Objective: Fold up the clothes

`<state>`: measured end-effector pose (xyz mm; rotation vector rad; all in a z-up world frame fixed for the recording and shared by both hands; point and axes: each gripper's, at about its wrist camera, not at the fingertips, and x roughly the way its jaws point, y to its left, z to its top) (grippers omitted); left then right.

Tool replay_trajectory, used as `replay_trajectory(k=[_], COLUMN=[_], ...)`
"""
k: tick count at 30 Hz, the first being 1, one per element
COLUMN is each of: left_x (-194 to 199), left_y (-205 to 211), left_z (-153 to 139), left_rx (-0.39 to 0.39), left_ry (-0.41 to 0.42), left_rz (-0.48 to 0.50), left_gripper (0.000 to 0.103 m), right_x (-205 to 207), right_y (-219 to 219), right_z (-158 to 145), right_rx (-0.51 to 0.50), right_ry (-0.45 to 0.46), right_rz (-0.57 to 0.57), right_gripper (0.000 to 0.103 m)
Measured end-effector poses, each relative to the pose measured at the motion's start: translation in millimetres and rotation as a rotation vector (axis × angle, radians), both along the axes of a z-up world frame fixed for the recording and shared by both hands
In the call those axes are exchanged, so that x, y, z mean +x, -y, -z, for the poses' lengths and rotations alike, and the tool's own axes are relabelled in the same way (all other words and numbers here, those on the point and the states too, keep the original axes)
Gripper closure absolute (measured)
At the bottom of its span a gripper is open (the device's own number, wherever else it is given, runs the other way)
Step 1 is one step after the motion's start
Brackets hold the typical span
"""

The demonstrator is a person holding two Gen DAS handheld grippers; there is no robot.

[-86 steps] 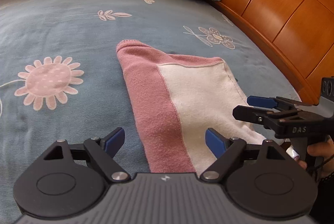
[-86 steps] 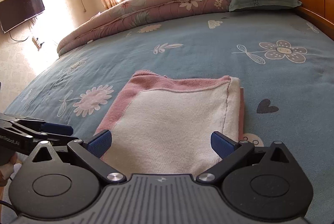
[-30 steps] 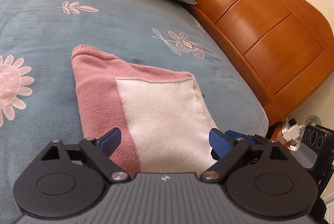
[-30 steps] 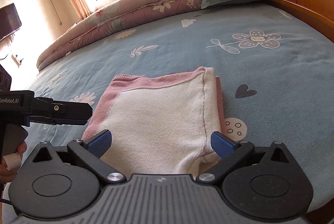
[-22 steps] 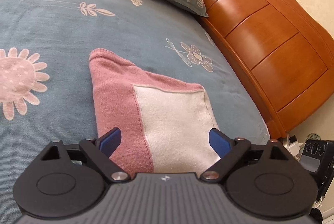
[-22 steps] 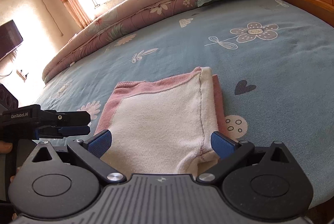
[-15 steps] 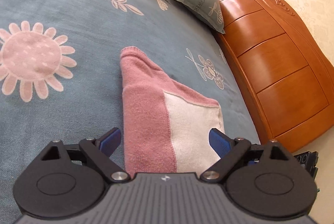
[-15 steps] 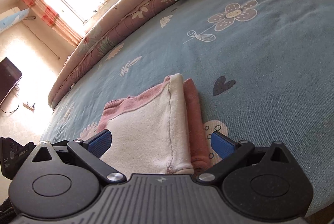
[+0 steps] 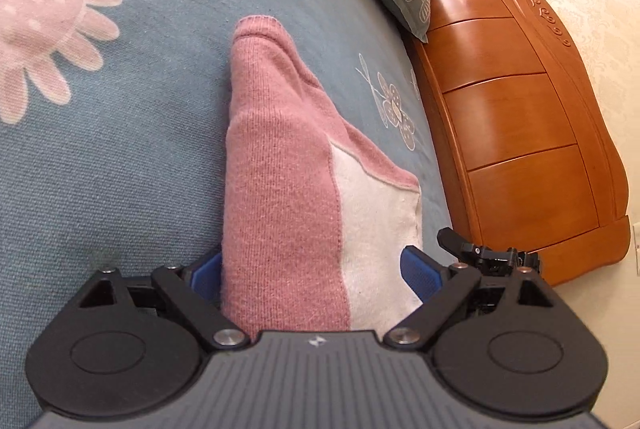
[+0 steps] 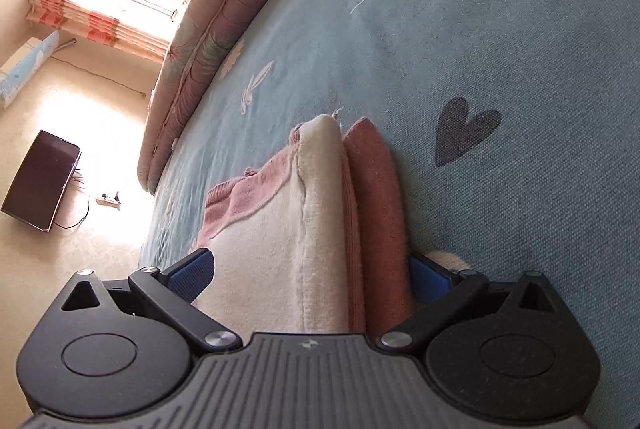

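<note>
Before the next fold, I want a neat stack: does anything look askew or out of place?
Slightly: on the sweater, the pink layer sticks out beside the white edge, so the edges don't line up. Nothing else stands out.

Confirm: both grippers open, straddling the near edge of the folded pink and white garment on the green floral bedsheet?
Not quite: the bedsheet is blue, not green, as both wrist views show. The rest holds: left gripper and right gripper are open, each straddling the near edge of the folded pink and white garment.
</note>
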<state>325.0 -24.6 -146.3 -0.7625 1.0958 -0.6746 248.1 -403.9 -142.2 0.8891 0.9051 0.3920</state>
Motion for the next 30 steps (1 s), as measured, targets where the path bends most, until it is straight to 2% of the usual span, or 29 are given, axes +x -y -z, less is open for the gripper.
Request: replay_trajectory(k=[6, 10, 14, 18, 20, 27, 30], left_x=[4.9, -8.1, 8.0, 21.5, 21.6, 21.9, 22.0], left_y=[8.2, -2.2, 1.2, 21.8, 21.9, 22.3, 22.4], left_z=[0.0, 3.9, 7.9, 5.0, 4.9, 4.7, 4.7], left_rx=[-0.011, -0.063, -0.104, -0.051, -0.054, -0.063, -0.068], left_ry=[-0.019, -0.039, -0.075, -0.046, -0.051, -0.066, -0.073], left_rz=[0.026, 0.056, 0.054, 0.079, 0.082, 0.095, 0.101], left_gripper=[0.012, 0.012, 0.012, 0.011, 0.011, 0.013, 0.012], right_x=[-1.9, -26.6, -21.4, 3.9, 9.8, -13.3, 0.5], right_y=[-6.1, -8.1, -7.3, -16.8, -17.7, -10.3, -13.1], right_z=[-3.0, -5.1, -2.3, -1.9, -1.1, 2.3, 5.3], right_rx=[0.004, 0.023, 0.06, 0.056, 0.064, 0.136, 0.168], right_ry=[-0.022, -0.051, -0.064, -0.079, -0.076, -0.03, -0.043], right_rz=[-0.029, -0.094, -0.09, -0.084, -0.09, -0.138, -0.11], right_gripper=[0.0, 0.0, 0.0, 0.0, 0.0, 0.0, 0.0])
